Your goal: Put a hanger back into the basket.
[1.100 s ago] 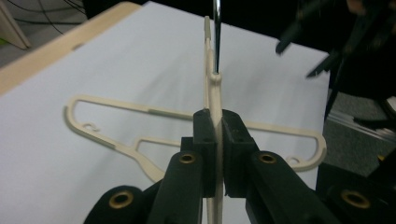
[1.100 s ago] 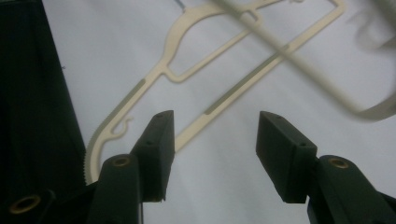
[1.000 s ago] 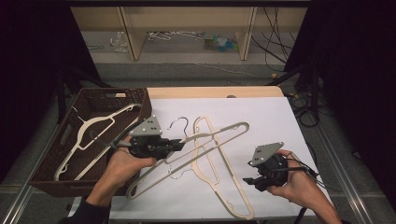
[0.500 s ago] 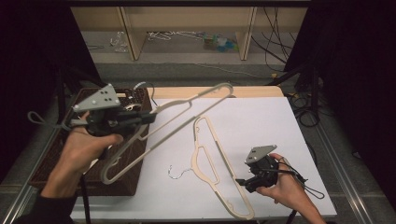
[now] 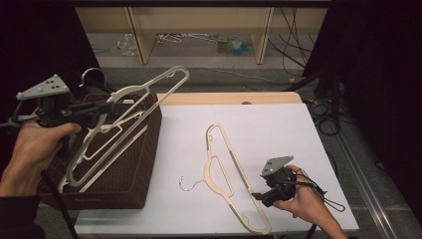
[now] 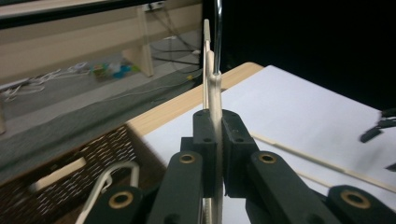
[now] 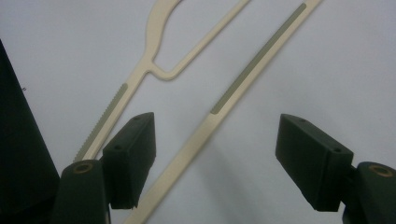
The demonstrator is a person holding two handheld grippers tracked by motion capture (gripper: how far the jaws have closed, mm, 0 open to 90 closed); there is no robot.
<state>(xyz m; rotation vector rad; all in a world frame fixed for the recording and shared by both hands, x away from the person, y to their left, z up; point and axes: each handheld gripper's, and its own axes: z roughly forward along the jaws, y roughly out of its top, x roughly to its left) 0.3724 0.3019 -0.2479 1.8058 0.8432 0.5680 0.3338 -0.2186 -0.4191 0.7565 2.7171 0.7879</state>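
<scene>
Cream hanger (image 5: pixel 127 117) — left claw (image 5: pixel 107 106) clamped.

A cream plastic hanger (image 5: pixel 124 124) with a dark metal hook (image 5: pixel 92 75) is hanging in the air over the brown woven basket (image 5: pixel 130 169), tilted, its upper end pointing away from the person. In the left gripper view its edge (image 6: pixel 214 88) is standing upright. A second cream hanger (image 5: pixel 234 174) is lying flat on the white table (image 5: pixel 278 124), its small metal hook (image 5: pixel 188 183) pointing toward the basket; grey ribbed strips (image 7: pixel 257 60) are running along its bars.
</scene>
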